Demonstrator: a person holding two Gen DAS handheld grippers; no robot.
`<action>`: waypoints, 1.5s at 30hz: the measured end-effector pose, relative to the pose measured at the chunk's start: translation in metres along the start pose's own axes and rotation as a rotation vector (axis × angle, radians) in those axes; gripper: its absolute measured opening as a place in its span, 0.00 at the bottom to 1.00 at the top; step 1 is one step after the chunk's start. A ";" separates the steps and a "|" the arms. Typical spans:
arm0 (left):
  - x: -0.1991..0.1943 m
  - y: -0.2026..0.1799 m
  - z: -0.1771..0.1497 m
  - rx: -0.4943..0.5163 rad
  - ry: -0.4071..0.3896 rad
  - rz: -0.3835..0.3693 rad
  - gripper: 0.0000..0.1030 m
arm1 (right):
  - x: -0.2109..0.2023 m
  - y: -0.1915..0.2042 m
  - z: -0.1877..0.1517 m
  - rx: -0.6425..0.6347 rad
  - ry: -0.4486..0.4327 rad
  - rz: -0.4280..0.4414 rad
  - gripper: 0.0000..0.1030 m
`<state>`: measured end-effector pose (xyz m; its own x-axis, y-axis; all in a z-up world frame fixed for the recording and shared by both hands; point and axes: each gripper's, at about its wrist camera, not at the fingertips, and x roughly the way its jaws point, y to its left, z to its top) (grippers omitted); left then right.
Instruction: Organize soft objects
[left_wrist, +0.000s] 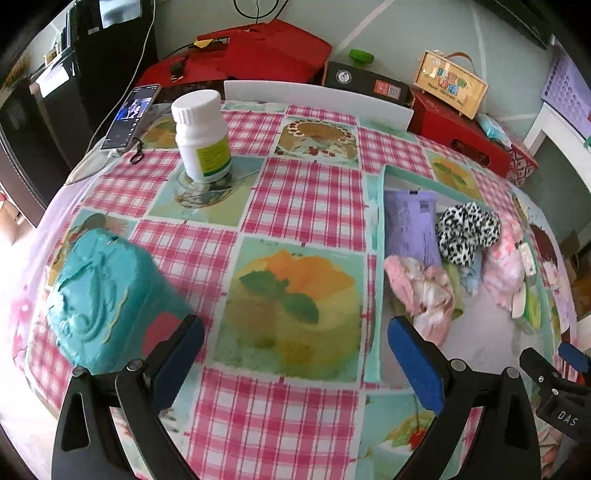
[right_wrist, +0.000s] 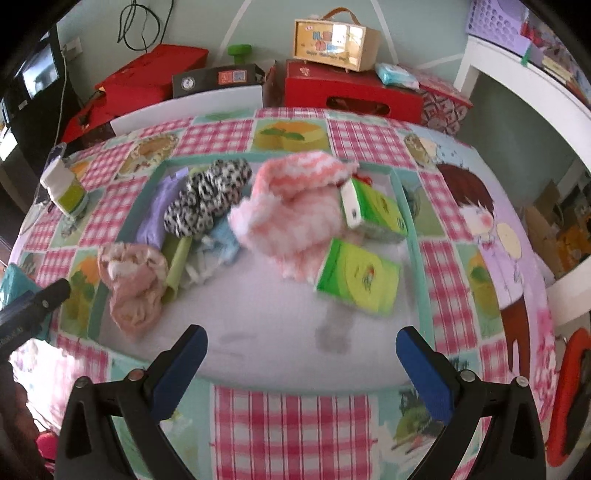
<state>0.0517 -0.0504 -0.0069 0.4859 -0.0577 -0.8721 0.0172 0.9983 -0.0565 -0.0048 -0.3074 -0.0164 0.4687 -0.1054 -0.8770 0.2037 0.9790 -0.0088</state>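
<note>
A shallow tray with a teal rim (right_wrist: 406, 206) lies on the table and holds soft things: a pink-and-white fluffy cloth (right_wrist: 291, 210), a black-and-white spotted fluffy piece (right_wrist: 207, 203), a pale pink cloth (right_wrist: 133, 280), a light blue cloth (right_wrist: 221, 243), a purple pack (right_wrist: 162, 206) and two green tissue packs (right_wrist: 358, 280). The tray also shows in the left wrist view (left_wrist: 410, 177). A teal soft pack (left_wrist: 107, 295) lies just left of my left gripper (left_wrist: 295, 354), which is open and empty. My right gripper (right_wrist: 301, 362) is open and empty at the tray's near edge.
A white bottle (left_wrist: 203, 136) stands at the back left, next to a phone (left_wrist: 131, 114). Red boxes (right_wrist: 351, 96), a black box (left_wrist: 365, 81) and a wooden case (right_wrist: 332, 38) line the far side. The checked tablecloth (left_wrist: 303, 199) covers the table.
</note>
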 end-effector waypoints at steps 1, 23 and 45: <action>-0.001 0.001 -0.002 0.003 0.004 0.006 0.96 | 0.000 0.000 -0.003 0.002 0.005 -0.002 1.00; -0.038 0.019 -0.035 0.098 0.019 0.145 0.96 | -0.021 0.021 -0.036 0.003 0.038 0.021 1.00; -0.063 0.048 -0.049 0.057 0.014 0.171 0.96 | -0.036 0.035 -0.048 -0.024 0.030 -0.003 1.00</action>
<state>-0.0207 0.0002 0.0217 0.4738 0.1131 -0.8733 -0.0146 0.9926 0.1206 -0.0555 -0.2608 -0.0085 0.4419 -0.1029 -0.8911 0.1838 0.9827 -0.0223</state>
